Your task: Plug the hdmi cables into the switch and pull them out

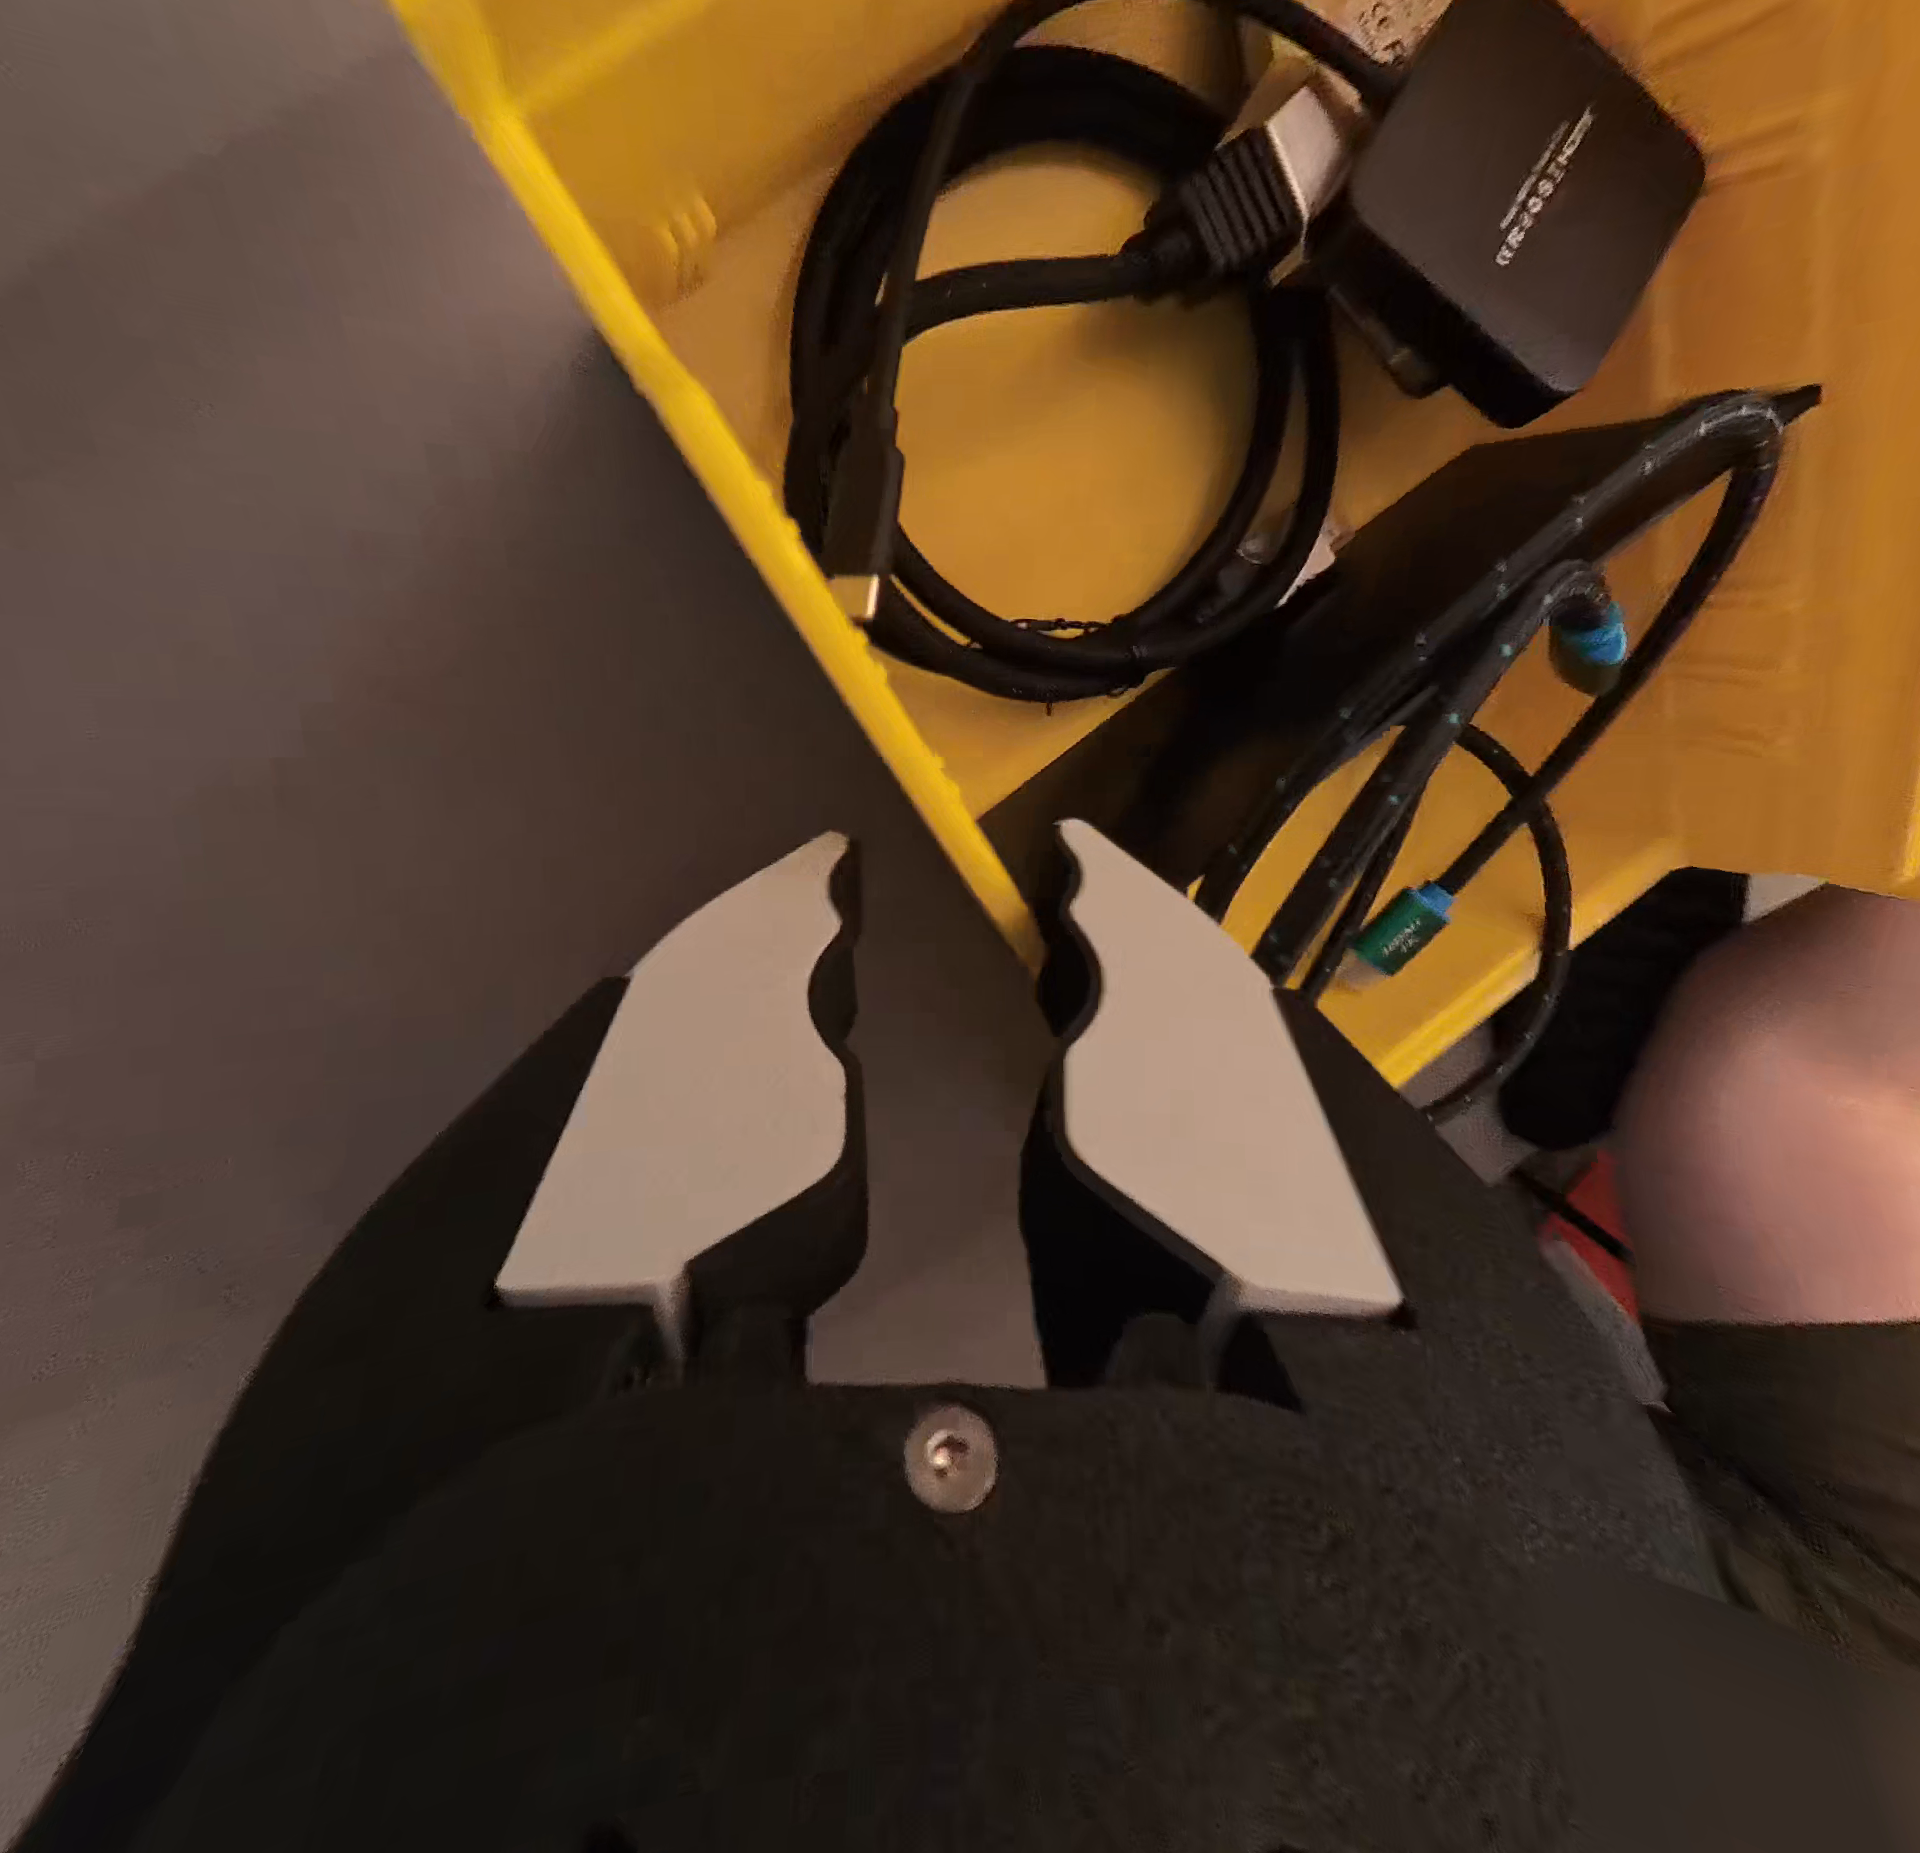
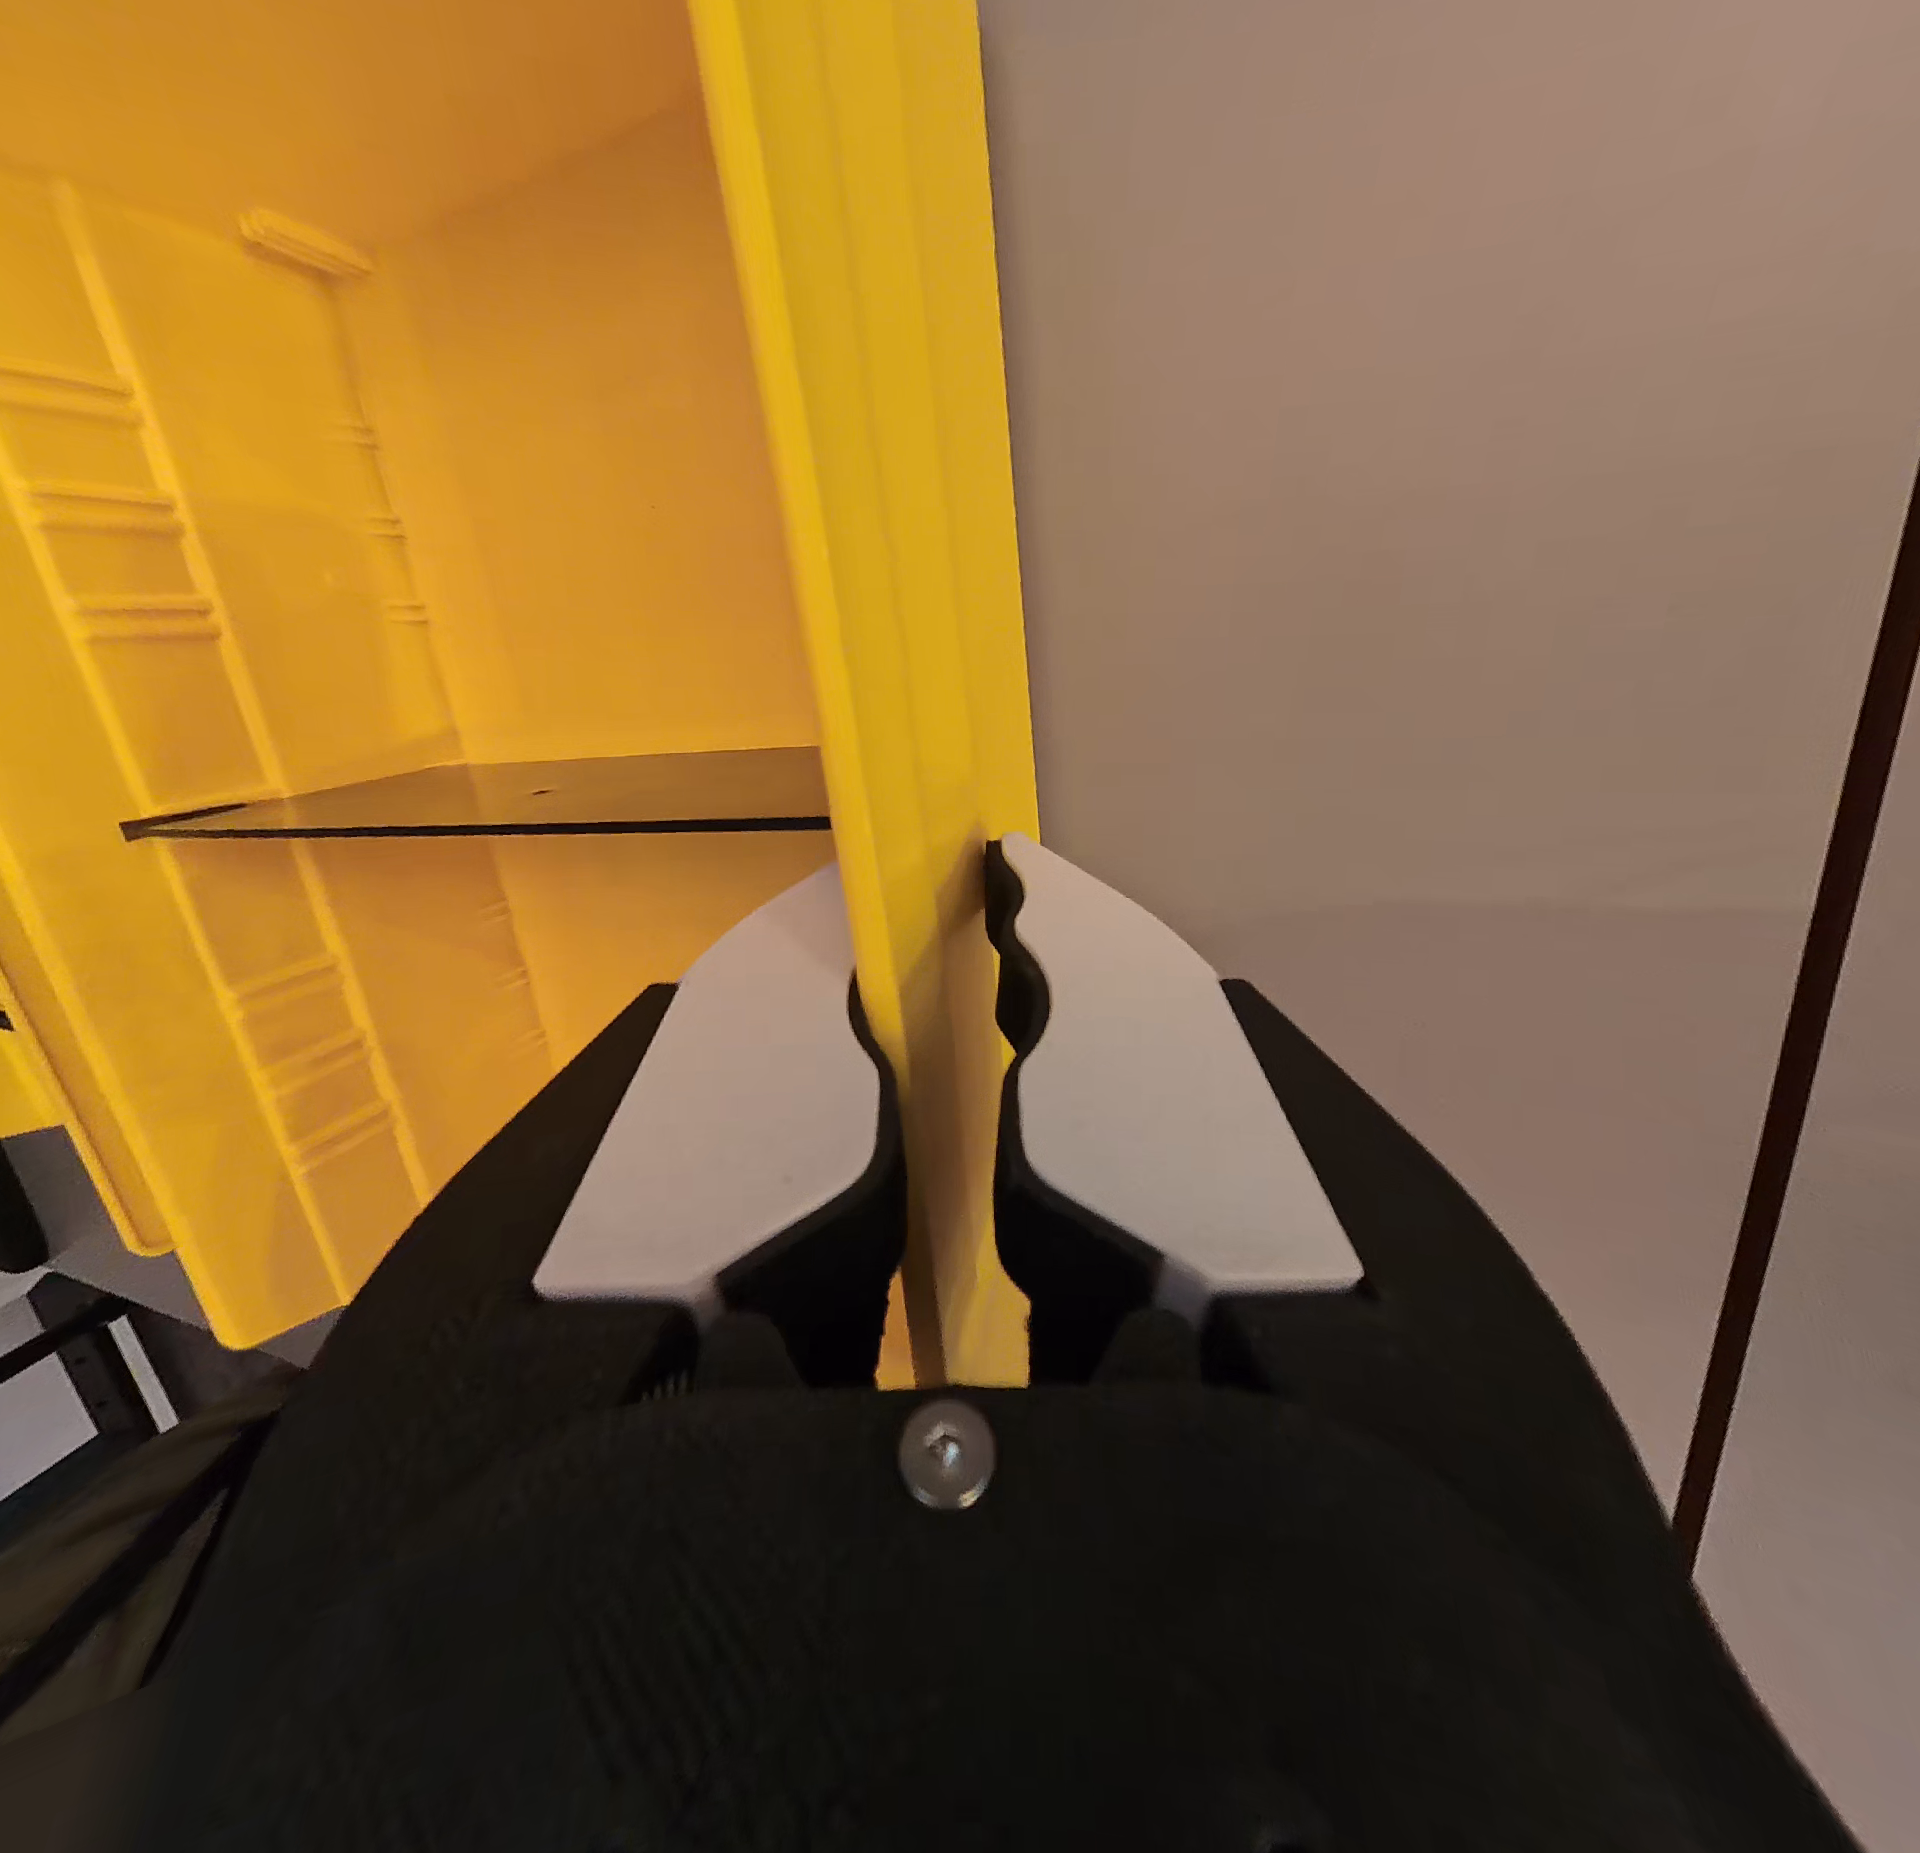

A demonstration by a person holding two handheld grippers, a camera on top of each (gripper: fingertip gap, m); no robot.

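Yellow plastic fills both views: a crate (image 1: 665,193) whose contents show only to the left wrist camera. There a black HDMI switch (image 1: 1527,182) lies on the crate floor with a grey-shelled plug (image 1: 1262,177) at its side, seemingly seated, and a black braided HDMI cable (image 1: 1049,650) coiled beside it. A black divider panel (image 1: 1382,556) crosses the crate, and beyond it lies a second, speckled cable (image 1: 1455,640) with blue-green connectors. The left claw (image 1: 951,873) hovers at the crate's rim, its jaws apart and holding nothing, over a grey tabletop (image 1: 312,660). The right wrist camera shows none of the cables, only bare crate walls, the divider (image 2: 520,795) edge-on, and a pale wall (image 2: 1455,453). The right claw (image 2: 935,868) straddles the crate rim (image 2: 883,453), its jaws closed against it.
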